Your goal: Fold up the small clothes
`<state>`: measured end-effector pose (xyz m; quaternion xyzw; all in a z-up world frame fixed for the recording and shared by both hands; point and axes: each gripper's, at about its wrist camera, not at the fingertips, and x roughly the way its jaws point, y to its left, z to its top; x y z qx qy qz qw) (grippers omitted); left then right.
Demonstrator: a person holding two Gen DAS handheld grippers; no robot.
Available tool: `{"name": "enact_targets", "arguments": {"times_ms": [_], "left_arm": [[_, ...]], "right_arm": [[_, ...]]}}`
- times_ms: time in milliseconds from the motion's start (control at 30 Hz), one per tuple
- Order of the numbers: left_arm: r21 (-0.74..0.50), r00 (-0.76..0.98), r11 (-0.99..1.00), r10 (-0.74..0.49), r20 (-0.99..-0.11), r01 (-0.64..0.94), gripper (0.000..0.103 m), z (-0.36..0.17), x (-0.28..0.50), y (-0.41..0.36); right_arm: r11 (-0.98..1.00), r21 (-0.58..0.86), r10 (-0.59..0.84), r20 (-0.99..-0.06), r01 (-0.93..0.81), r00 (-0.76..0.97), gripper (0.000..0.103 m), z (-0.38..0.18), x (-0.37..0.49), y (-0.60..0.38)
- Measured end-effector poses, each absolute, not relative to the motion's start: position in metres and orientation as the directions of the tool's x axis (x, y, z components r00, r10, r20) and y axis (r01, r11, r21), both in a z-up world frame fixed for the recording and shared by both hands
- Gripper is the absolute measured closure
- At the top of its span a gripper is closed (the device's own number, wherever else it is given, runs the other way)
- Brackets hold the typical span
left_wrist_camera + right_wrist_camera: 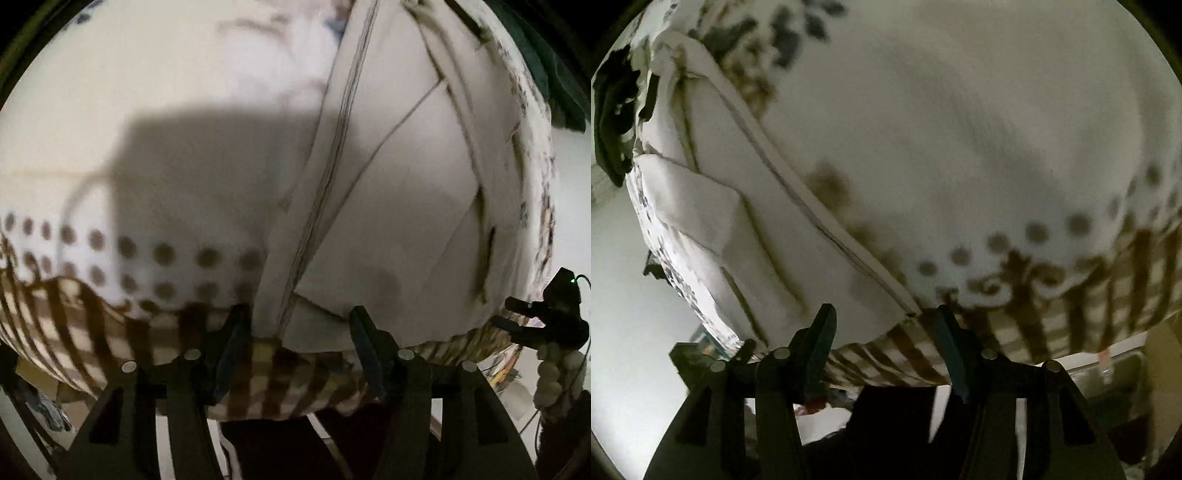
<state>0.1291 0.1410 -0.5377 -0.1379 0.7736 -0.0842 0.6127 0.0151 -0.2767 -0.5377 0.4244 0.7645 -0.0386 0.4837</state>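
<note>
My left gripper (299,325) open, my right gripper (884,321) open too, pale garment (399,206) on a dotted, checked tablecloth (147,254), white floor (624,302) beyond the edge

Bench top is covered by a white cloth (177,155) with brown polka dots and a brown check border (1052,332) hanging over the near edge. Floral-print cloth (661,236) at the left of the right wrist view. Hard overhead light, blocky shadow (207,166) mid-frame in the left wrist view. Pale floor (624,325) lower left, dark green fabric (546,66) upper right, cardboard (37,384) lower left. All motion-blurred.
</note>
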Motion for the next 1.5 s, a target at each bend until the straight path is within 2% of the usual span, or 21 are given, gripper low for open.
{"name": "enact_targets", "arguments": {"times_ms": [33, 67, 100, 133, 433, 567, 733, 767, 800, 833, 867, 900, 1067, 1233, 1300, 1333, 1367, 1400, 1433, 1500], "left_arm": [[-0.301, -0.205, 0.949, -0.315, -0.927, -0.095, 0.065, -0.537, 0.129, 0.140], [-0.310, -0.203, 0.947, -0.322, -0.925, -0.087, 0.090, -0.537, 0.131, 0.135], [-0.320, -0.213, 0.943, -0.333, -0.919, -0.093, 0.096, -0.537, 0.133, 0.131], [-0.319, -0.204, 0.944, -0.331, -0.921, -0.089, 0.096, -0.533, 0.136, 0.128], [-0.405, -0.091, 0.891, -0.429, -0.899, -0.203, 0.100, -0.469, 0.173, 0.159], [-0.439, 0.025, 0.881, -0.442, -0.897, -0.177, 0.100, -0.442, 0.237, 0.158], [-0.466, 0.140, 0.867, -0.447, -0.883, -0.175, 0.096, -0.458, 0.305, 0.140], [-0.460, 0.145, 0.868, -0.439, -0.887, -0.188, 0.087, -0.463, 0.317, 0.139], [-0.452, 0.151, 0.871, -0.429, -0.891, -0.195, 0.072, -0.463, 0.321, 0.146], [-0.457, 0.167, 0.866, -0.430, -0.887, -0.201, 0.065, -0.462, 0.324, 0.150], [-0.472, 0.196, 0.856, -0.437, -0.878, -0.210, 0.052, -0.459, 0.326, 0.158], [-0.478, 0.209, 0.852, -0.437, -0.875, -0.216, 0.046, -0.461, 0.323, 0.160], [-0.467, 0.193, 0.847, -0.428, -0.883, -0.256, 0.044, -0.481, 0.302, 0.184], [-0.405, 0.110, 0.895, -0.390, -0.914, -0.187, 0.044, -0.509, 0.295, 0.166], [-0.391, 0.098, 0.909, -0.380, -0.920, -0.147, 0.047, -0.511, 0.291, 0.158], [-0.390, 0.106, 0.912, -0.379, -0.919, -0.126, 0.056, -0.511, 0.288, 0.155], [-0.389, 0.112, 0.916, -0.378, -0.919, -0.098, 0.096, -0.510, 0.287, 0.149], [-0.375, 0.109, 0.924, -0.366, -0.924, -0.074, 0.101, -0.509, 0.287, 0.144], [-0.352, 0.119, 0.934, -0.343, -0.932, -0.058, 0.101, -0.506, 0.287, 0.140], [-0.362, 0.160, 0.931, -0.351, -0.922, -0.041, 0.102, -0.497, 0.288, 0.139]], "right_arm": [[0.625, 0.359, 0.624, -0.763, 0.693, -0.168, 0.046, -0.545, 0.008, -0.272], [0.614, 0.366, 0.633, -0.757, 0.699, -0.160, 0.047, -0.547, 0.005, -0.269], [0.578, 0.391, 0.654, -0.747, 0.717, -0.120, 0.067, -0.551, 0.001, -0.266], [0.562, 0.399, 0.658, -0.747, 0.725, -0.099, 0.093, -0.551, 0.001, -0.265], [0.462, 0.500, 0.657, -0.748, 0.733, 0.096, 0.097, -0.499, 0.021, -0.266], [0.468, 0.560, 0.643, -0.746, 0.684, 0.171, 0.098, -0.461, 0.076, -0.280], [0.493, 0.619, 0.607, -0.748, 0.612, 0.268, 0.095, -0.446, 0.177, -0.290], [0.492, 0.620, 0.600, -0.750, 0.611, 0.278, 0.091, -0.447, 0.190, -0.292], [0.487, 0.626, 0.600, -0.747, 0.609, 0.288, 0.079, -0.446, 0.199, -0.295], [0.485, 0.631, 0.596, -0.745, 0.605, 0.299, 0.062, -0.445, 0.204, -0.296], [0.515, 0.619, 0.573, -0.763, 0.593, 0.300, 0.055, -0.440, 0.208, -0.299], [0.540, 0.609, 0.556, -0.777, 0.581, 0.297, 0.048, -0.437, 0.208, -0.300], [0.629, 0.544, 0.513, -0.827, 0.556, 0.229, 0.048, -0.452, 0.192, -0.316], [0.725, 0.482, 0.463, -0.870, 0.492, 0.170, 0.048, -0.480, 0.204, -0.302], [0.759, 0.462, 0.459, -0.879, 0.459, 0.127, 0.048, -0.493, 0.214, -0.290], [0.768, 0.459, 0.459, -0.881, 0.446, 0.116, 0.051, -0.498, 0.217, -0.284], [0.783, 0.456, 0.454, -0.884, 0.423, 0.112, 0.059, -0.501, 0.220, -0.278], [0.795, 0.454, 0.442, -0.888, 0.402, 0.127, 0.090, -0.500, 0.221, -0.275], [0.820, 0.425, 0.404, -0.904, 0.384, 0.138, 0.097, -0.498, 0.221, -0.271], [0.834, 0.415, 0.375, -0.910, 0.364, 0.179, 0.097, -0.491, 0.220, -0.268]]}}
